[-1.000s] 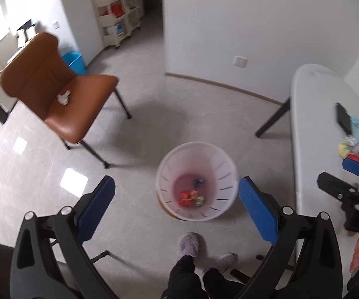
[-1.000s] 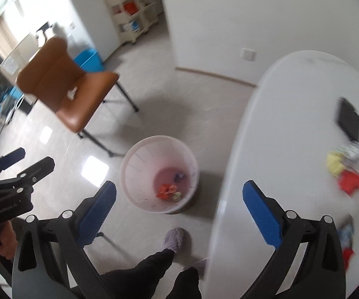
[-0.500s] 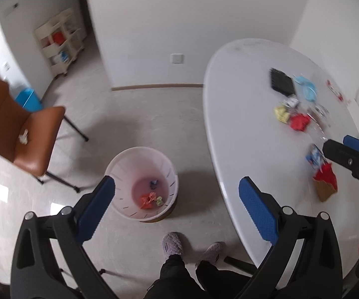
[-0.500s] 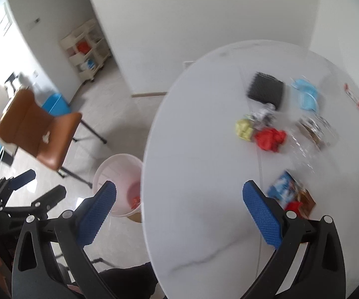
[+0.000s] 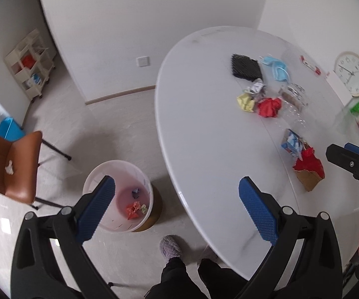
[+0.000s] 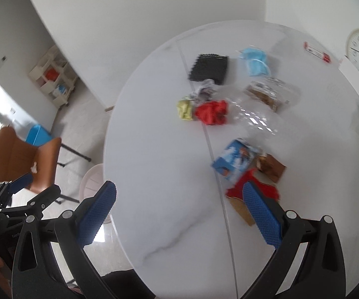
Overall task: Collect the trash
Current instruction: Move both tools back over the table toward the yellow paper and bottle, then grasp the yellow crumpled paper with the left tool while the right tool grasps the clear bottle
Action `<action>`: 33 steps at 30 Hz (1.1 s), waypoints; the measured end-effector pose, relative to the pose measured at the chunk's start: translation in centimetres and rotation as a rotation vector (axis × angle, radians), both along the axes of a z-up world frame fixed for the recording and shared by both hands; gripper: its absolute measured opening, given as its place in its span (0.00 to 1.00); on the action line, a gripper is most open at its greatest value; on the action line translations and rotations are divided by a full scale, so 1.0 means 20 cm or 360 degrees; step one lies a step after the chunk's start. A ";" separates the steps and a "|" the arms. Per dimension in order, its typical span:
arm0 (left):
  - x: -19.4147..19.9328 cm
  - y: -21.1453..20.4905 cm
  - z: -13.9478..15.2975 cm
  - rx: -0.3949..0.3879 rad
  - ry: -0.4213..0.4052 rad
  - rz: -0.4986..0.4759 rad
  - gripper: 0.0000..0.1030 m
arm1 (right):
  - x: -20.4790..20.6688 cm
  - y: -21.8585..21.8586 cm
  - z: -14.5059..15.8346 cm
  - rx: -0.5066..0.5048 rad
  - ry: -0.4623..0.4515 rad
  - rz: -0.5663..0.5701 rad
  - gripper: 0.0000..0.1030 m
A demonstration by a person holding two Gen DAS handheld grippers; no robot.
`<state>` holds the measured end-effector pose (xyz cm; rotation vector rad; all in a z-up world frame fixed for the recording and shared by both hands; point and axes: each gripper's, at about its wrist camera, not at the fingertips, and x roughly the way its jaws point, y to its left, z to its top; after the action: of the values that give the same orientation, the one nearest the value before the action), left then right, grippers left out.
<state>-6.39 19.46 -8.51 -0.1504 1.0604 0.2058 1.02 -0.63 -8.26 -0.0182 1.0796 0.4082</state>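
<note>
A: The biggest thing in view is the white table [image 6: 154, 174], oval and marbled, with the litter spread over its far half. Beside it on the floor stands the pale waste bin [image 5: 119, 194], with a few red and green scraps already lying at its bottom.

B: And the brown chair [image 5: 10, 162]?

A: It stands well apart from the table, past the bin, with a small white crumpled wad [image 5: 9, 168] on its seat.

B: What about the two claws?

A: The left gripper [image 5: 177, 204] hangs above the floor between bin and table edge, its blue pads spread wide, holding nothing. The right gripper [image 6: 179, 211] hovers over the table's near part, likewise spread and empty.

B: What trash lies closest to it?

A: A torn brown paper bag with red wrapping [image 6: 254, 191], right by the right-hand pad; whether they touch cannot be told. Just behind that is a blue snack packet [image 6: 234, 162].

B: And farther off?

A: A black ridged tray [image 6: 209, 68], a clear plastic wrapper [image 6: 269, 94], a blue face mask [image 6: 254, 61], then a red crumpled ball [image 6: 211, 112] touching a yellow-green crumpled ball [image 6: 185, 109], with a silver foil scrap [image 6: 204, 91] just behind them.
</note>
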 end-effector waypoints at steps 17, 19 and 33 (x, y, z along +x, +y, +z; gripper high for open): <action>0.84 -0.36 -0.38 0.0004 0.0040 -0.0409 0.86 | 0.15 -0.42 -0.08 -0.0071 0.0055 -0.0316 0.98; 0.93 -0.38 -0.44 -0.0004 0.0080 -0.0427 0.78 | 0.18 -0.46 -0.10 -0.0074 0.0076 -0.0342 0.98; 1.31 -0.44 -0.64 -0.0055 0.0176 -0.0468 0.58 | 0.39 -0.60 -0.21 -0.0058 0.0160 -0.0447 0.98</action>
<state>19.87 10.61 -21.34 -0.0126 1.1825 -0.0706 8.87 -12.58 -12.50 0.1217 1.1698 0.1371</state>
